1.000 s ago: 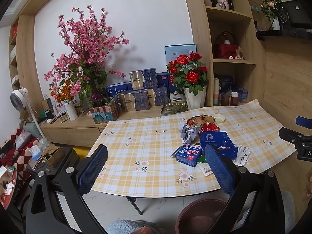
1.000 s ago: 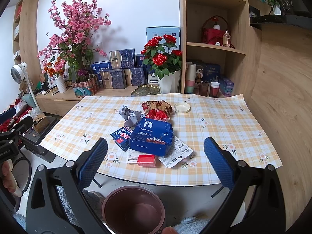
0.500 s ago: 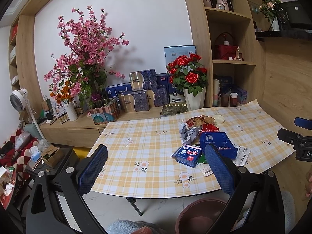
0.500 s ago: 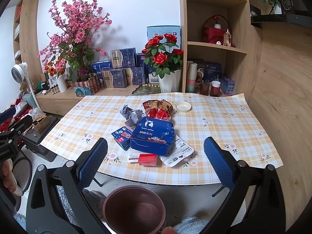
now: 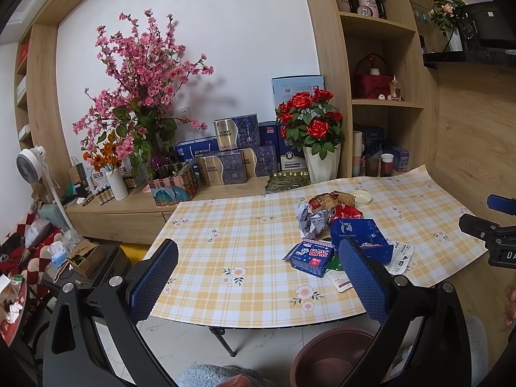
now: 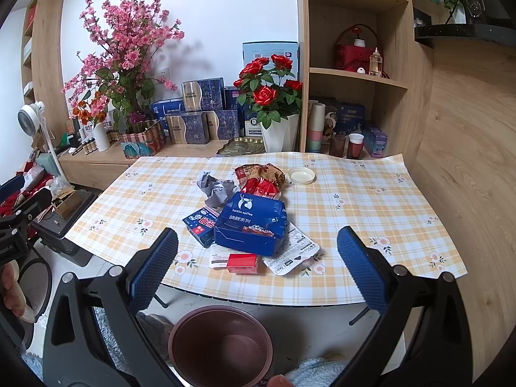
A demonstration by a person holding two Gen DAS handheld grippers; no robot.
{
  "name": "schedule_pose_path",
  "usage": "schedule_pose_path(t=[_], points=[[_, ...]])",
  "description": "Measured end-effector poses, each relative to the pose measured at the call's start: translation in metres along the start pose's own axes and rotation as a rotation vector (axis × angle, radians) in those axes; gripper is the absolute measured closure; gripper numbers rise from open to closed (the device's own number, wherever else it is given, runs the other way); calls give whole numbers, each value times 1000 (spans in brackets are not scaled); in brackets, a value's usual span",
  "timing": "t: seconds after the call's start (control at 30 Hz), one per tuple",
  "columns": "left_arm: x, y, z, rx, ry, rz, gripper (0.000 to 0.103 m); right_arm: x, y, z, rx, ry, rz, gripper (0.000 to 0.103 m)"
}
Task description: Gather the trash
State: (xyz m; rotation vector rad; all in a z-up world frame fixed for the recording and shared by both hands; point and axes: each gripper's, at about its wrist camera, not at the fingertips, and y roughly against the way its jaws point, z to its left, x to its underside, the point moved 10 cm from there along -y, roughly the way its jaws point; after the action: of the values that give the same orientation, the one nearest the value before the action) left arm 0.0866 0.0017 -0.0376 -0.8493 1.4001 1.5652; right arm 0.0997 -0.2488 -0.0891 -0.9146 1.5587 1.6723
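A pile of trash lies mid-table on the checked cloth: a blue coffee box [image 6: 251,224], a smaller blue packet [image 6: 200,224], crumpled grey paper [image 6: 216,188], red-brown snack wrappers [image 6: 261,179], a red little box [image 6: 242,262], flat white sachets [image 6: 292,256] and a round white lid [image 6: 301,175]. A brown bin [image 6: 222,343] stands on the floor below the table's near edge. My right gripper [image 6: 256,272] is open, held before the pile. My left gripper [image 5: 256,279] is open too, left of the blue packet [image 5: 311,257] and coffee box [image 5: 358,237]. The bin [image 5: 332,354] shows at lower right.
Behind the table [image 5: 225,251] a low wooden cabinet holds a pink blossom plant [image 5: 142,96], gift boxes [image 5: 232,158] and a rose pot [image 5: 317,142]. Shelves [image 6: 354,74] rise at the right. A fan [image 5: 30,164] and a cluttered stand [image 5: 80,258] sit at left.
Both grippers have eased slightly toward the table; the trash pile has not moved and both stay open.
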Motion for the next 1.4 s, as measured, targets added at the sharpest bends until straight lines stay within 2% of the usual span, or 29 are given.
schedule_pose_path(t=[0.27, 0.4, 0.5, 0.6, 0.77, 0.87, 0.9, 1.0, 1.13, 1.27, 1.4], points=[[0, -6, 5, 19, 19, 5, 5, 8, -7, 0, 10, -1, 6, 6], [3, -14, 6, 34, 6, -24, 5, 9, -12, -1, 28, 9, -3, 6], [9, -27, 1, 115, 16, -19, 5, 9, -21, 4, -1, 17, -10, 6], [18, -42, 2, 116, 24, 2, 5, 15, -35, 6, -1, 35, -1, 6], [30, -64, 4, 112, 24, -2, 5, 32, -73, 14, -6, 98, 69, 6], [36, -79, 5, 95, 3, -3, 5, 52, -107, 28, -48, 176, 187, 6], [40, -85, 5, 90, -6, 6, 5, 60, -122, 31, -29, 216, 217, 6], [50, -102, 7, 102, 4, 30, 5, 70, -152, 34, 44, 313, 238, 6], [65, -127, 11, 126, 26, 76, 5, 76, -194, 43, 26, 354, 266, 6], [83, -147, 10, 174, 65, 147, 5, 77, -234, 46, 67, 426, 279, 6], [95, -162, 18, 140, 98, 190, 5, 87, -274, 51, 114, 535, 331, 6]])
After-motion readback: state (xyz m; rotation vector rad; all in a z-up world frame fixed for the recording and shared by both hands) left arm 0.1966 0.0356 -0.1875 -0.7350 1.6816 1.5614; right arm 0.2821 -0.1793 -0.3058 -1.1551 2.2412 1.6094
